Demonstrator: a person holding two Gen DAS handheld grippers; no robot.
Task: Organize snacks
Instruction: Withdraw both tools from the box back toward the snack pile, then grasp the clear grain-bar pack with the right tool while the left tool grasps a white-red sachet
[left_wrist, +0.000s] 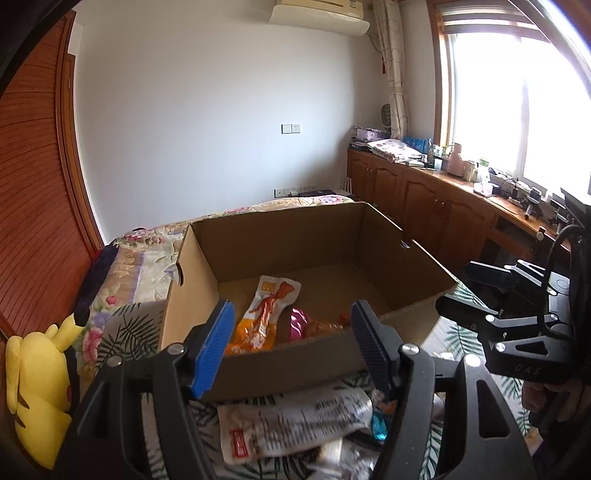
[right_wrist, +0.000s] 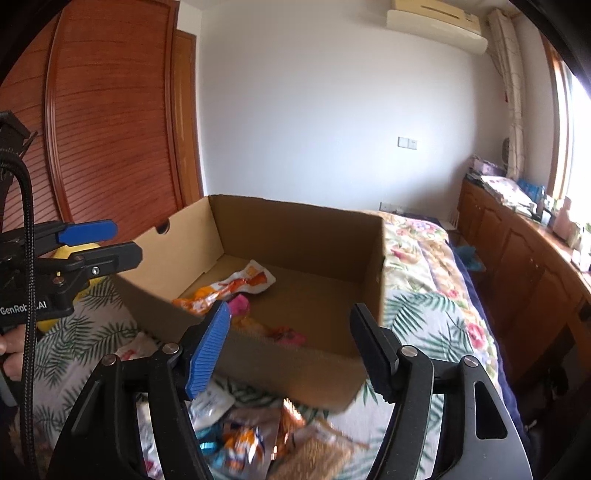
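Note:
An open cardboard box (left_wrist: 380, 254) stands on the bed; it also shows in the right wrist view (right_wrist: 299, 229). Inside lie an orange-white snack packet (left_wrist: 264, 314) (right_wrist: 229, 286), a pink packet (left_wrist: 297, 323) (right_wrist: 238, 304) and an orange packet (right_wrist: 284, 334). Loose snacks lie on the bed before the box: a white packet (left_wrist: 291, 421) and several mixed packets (right_wrist: 251, 439). My left gripper (left_wrist: 291, 347) is open and empty just in front of the box. My right gripper (right_wrist: 290, 349) is open and empty, at the box's near wall.
A yellow Pikachu plush (left_wrist: 40, 387) lies left of the box. Wooden wardrobe doors (right_wrist: 110, 110) stand at the left. Wooden cabinets (left_wrist: 424, 199) with cluttered tops run under the window on the right. The bed has a leaf-print and floral cover (right_wrist: 424, 266).

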